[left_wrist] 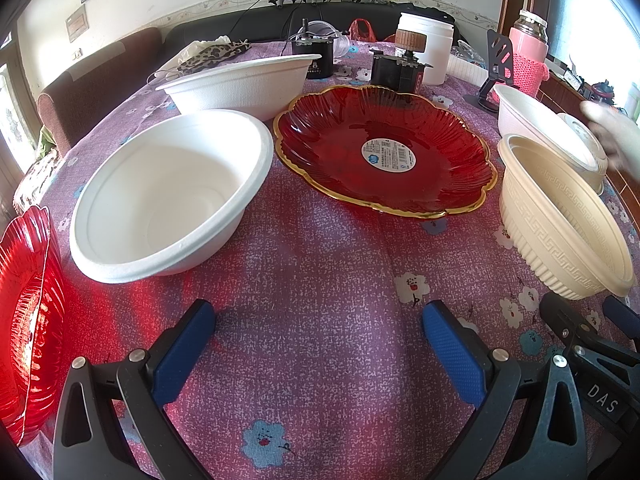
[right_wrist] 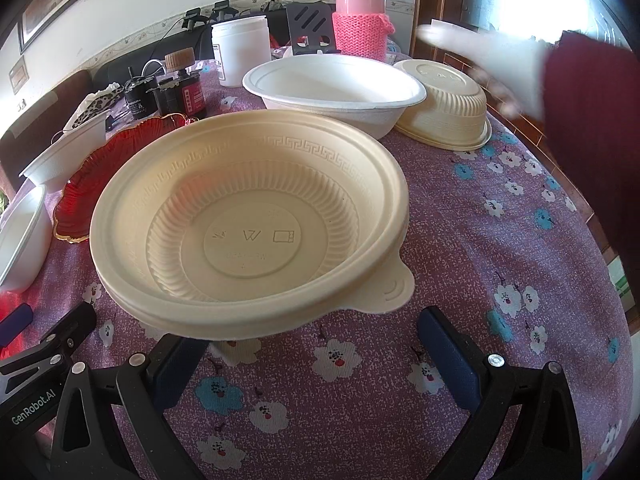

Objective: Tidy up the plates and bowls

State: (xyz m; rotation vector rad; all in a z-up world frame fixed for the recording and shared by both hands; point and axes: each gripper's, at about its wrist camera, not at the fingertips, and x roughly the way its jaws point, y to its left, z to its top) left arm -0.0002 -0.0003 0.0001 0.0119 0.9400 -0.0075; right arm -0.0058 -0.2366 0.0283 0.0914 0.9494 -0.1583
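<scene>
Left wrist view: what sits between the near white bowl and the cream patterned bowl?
The red gold-rimmed plate lies between the white bowl and the cream bowl, set slightly farther back, shown in the left wrist view.

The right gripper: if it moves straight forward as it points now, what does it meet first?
Most likely the cream bowl. The right gripper is open and empty, and the bowl's near rim sits just ahead, partly over the left finger. Height is hard to judge; it may slide under the rim.
</scene>
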